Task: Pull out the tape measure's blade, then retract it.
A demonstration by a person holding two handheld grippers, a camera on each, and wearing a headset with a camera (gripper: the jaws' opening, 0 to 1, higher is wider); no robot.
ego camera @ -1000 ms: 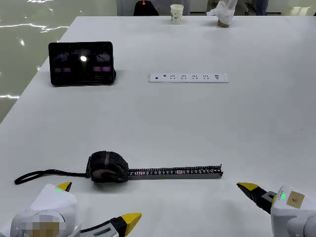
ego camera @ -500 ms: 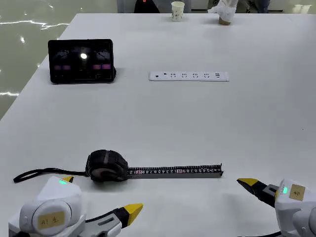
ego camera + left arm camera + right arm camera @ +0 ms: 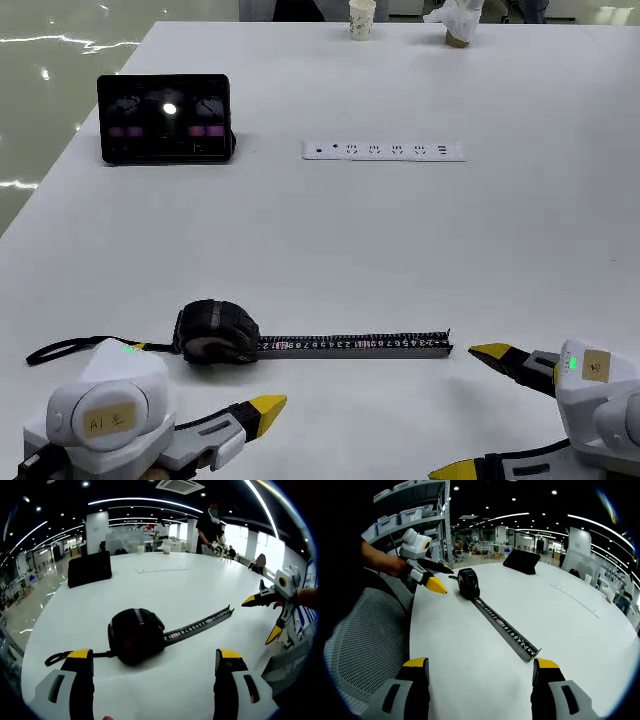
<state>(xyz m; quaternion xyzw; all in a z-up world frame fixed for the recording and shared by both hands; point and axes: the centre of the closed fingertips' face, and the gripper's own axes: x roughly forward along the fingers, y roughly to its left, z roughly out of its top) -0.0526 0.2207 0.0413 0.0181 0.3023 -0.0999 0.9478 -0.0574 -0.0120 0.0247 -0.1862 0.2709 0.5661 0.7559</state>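
**Head view.**
- White workbench top (image 3: 400, 250).
- Black round-cased tape measure (image 3: 215, 332), lying on the near part of the bench. Its dark graduated blade (image 3: 355, 345) is drawn out flat to the right and ends in a small hook.
- Black wrist strap (image 3: 70, 348), trailing left from the case.
- Left gripper (image 3: 200, 376), white body with yellow-tipped jaws. The jaws are spread wide just short of the case and touch nothing.
- Right gripper (image 3: 470, 410), same make. The jaws are spread, with one tip near the blade's hook end but apart from it.
- Black tablet on a stand (image 3: 165, 117), far left.
- Long white power strip (image 3: 383, 151), mid-table.
- White paper cup (image 3: 361, 18) and crumpled white wrapper (image 3: 455, 22), at the far edge.

**Left gripper view.**
- The left gripper (image 3: 154, 655) has both jaws parted and holds nothing.
- The tape measure (image 3: 136, 635) sits on the bench between and just beyond the jaw tips.
- The blade (image 3: 200, 625) runs away to the right.
- The strap (image 3: 55, 657) lies by the left jaw.
- The right gripper (image 3: 260, 620) enters at the right with its jaws apart.
- The tablet (image 3: 90, 568) and power strip (image 3: 161, 570) lie farther back.
- A standing person in dark clothes (image 3: 210, 525) is at the far end.

**Right gripper view.**
- The right gripper (image 3: 481, 662) has its jaws wide and grips nothing.
- The hook end of the blade (image 3: 502, 627) lies just ahead of the right jaw.
- The blade leads back to the tape measure (image 3: 468, 583).
- The left gripper (image 3: 442, 578) is beside the case, with its jaws spread.
- Grey mesh chair back (image 3: 365, 630), at the left.
- The tablet (image 3: 521, 561) stands beyond.
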